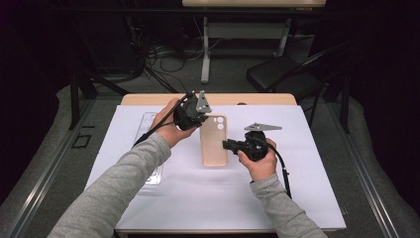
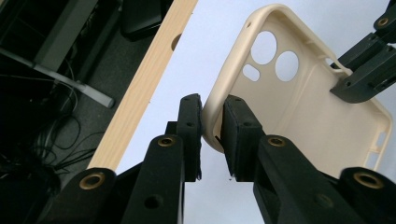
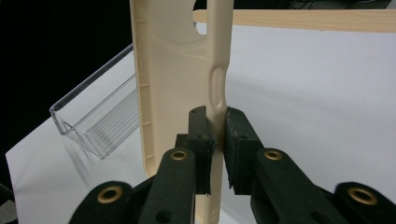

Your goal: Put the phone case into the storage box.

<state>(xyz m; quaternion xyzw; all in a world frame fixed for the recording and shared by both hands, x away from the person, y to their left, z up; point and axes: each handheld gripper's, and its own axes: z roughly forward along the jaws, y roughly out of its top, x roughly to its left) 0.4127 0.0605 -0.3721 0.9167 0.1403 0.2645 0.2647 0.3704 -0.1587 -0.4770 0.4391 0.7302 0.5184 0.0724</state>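
Phone case [image 1: 214,141] clamped by left gripper [image 2: 212,135], right gripper [image 3: 216,140]; clear tray [image 3: 95,123] beside.

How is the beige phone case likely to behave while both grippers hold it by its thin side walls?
The phone case is an empty thin-walled shell, so probably light. Held at the rim by the left gripper and right gripper, it may flex somewhat. Its smooth walls could slip between the pads.

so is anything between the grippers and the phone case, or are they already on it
Nothing stands between. The left gripper has its jaws around the beige phone case at its rim near the camera holes, with the pads just opening. The right gripper is clamped on the case's side edge.
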